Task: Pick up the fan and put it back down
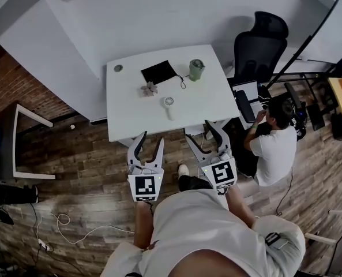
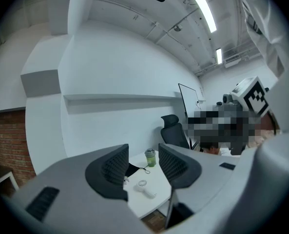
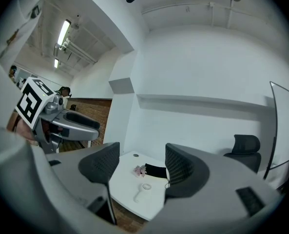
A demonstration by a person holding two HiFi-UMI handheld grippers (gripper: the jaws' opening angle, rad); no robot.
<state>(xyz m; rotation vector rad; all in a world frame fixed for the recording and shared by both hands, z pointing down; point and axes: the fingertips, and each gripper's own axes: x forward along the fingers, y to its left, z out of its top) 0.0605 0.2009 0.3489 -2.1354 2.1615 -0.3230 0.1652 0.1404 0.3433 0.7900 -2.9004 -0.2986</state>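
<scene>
Fan [image 1: 169, 104] lying untouched on table [image 1: 124, 120], near middle of front edge. Left gripper [image 1: 150, 140] and right gripper [image 1: 200, 133] both spread, empty, short of that edge. Nothing done yet: reach, grasp, lift, set-down all remaining.

The person held both grippers out level in front of the body, side by side and apart. The left gripper [image 1: 150, 140] had its jaws spread and gripped nothing. The right gripper [image 1: 200, 130] likewise had its jaws parted and empty.
</scene>
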